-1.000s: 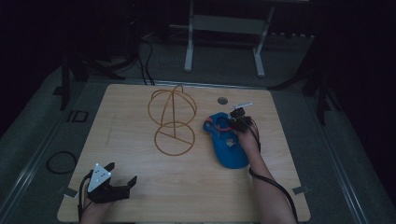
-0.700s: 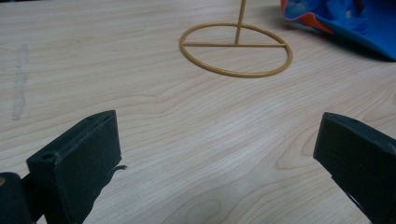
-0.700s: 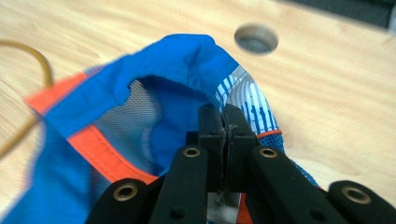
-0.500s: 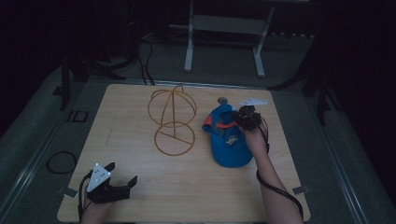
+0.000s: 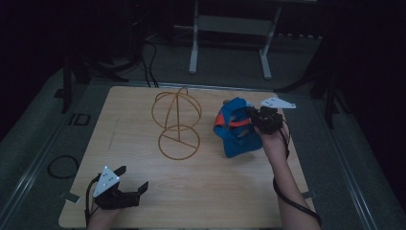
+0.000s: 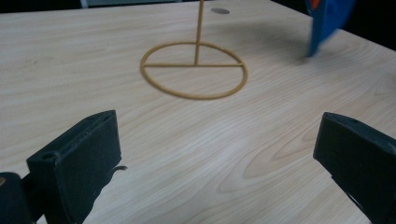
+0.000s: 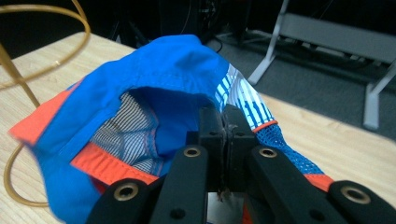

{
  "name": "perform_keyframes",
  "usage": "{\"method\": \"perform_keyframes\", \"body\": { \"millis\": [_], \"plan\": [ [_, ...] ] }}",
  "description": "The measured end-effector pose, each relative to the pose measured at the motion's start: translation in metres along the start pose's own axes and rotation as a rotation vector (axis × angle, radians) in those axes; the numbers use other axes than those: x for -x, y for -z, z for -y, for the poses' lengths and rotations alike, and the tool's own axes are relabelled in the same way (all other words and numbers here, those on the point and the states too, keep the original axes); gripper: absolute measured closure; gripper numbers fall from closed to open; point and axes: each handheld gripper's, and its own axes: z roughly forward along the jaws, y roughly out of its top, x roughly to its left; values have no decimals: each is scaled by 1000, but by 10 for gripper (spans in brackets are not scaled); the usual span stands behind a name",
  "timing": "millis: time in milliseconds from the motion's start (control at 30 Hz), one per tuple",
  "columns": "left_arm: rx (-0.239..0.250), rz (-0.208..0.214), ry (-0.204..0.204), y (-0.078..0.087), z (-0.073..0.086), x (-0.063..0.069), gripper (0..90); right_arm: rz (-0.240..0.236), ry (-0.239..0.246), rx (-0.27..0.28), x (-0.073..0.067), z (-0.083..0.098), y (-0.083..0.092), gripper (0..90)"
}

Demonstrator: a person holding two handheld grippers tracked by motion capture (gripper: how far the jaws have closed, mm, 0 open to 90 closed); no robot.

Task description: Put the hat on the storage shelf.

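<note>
A blue cap with orange trim (image 5: pixel 234 127) hangs above the right side of the wooden table (image 5: pixel 206 191), lifted off the surface. My right gripper (image 5: pixel 253 119) is shut on the cap's edge; in the right gripper view the cap (image 7: pixel 159 88) shows its mesh lining, with my right gripper (image 7: pixel 223 122) pinching the fabric. A yellow wire stand (image 5: pixel 177 122) with a round base and a domed top stands at the table's middle; its base ring (image 6: pixel 194 70) lies ahead in the left gripper view. My left gripper (image 5: pixel 134 184) rests open near the front left corner, and nothing lies between its black fingers (image 6: pixel 79 158).
A small dark disc (image 6: pixel 219 10) lies on the table behind the stand. A white metal frame (image 5: pixel 230 28) stands on the floor beyond the far edge. A cable loop (image 5: pixel 62 165) lies on the floor at the left.
My right gripper has risen and moved toward the far edge, lifting the cap off the table. My left gripper has shifted only slightly.
</note>
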Motion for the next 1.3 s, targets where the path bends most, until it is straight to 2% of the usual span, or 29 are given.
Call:
{"method": "perform_keyframes", "body": {
  "millis": [133, 233, 333, 433, 533, 567, 633, 767, 933, 1033, 1300],
  "plan": [
    [6, 4, -18, 2, -16, 7, 12, 7, 31, 33, -4, -11, 15, 884],
    [18, 19, -15, 2, -29, 11, 12, 18, 48, 54, -7, -19, 25, 884],
    [31, 28, -36, 1, -45, 16, 12, 19, 63, 72, -10, -25, 34, 884],
    [39, 67, -39, 0, -63, 21, 12, 8, 71, 88, -14, -27, 44, 884],
    [42, 83, -53, -2, -77, 26, 12, -10, 72, 106, -18, -28, 54, 884],
    [42, 83, -53, -2, -77, 26, 12, -12, 80, 110, -20, -28, 57, 884],
    [55, 115, -50, -3, -92, 31, 12, -23, 91, 124, -26, -29, 65, 884],
    [60, 136, -88, -6, -109, 43, 12, -38, 109, 141, -36, -29, 77, 884],
    [56, 172, -138, -14, -129, 60, 12, -48, 143, 147, -49, -27, 83, 884],
    [58, 205, -137, -19, -138, 66, 12, -53, 164, 147, -55, -26, 84, 884],
    [77, 246, -191, -34, -164, 85, 12, -104, 182, 150, -71, -22, 85, 884]
  ]
}}
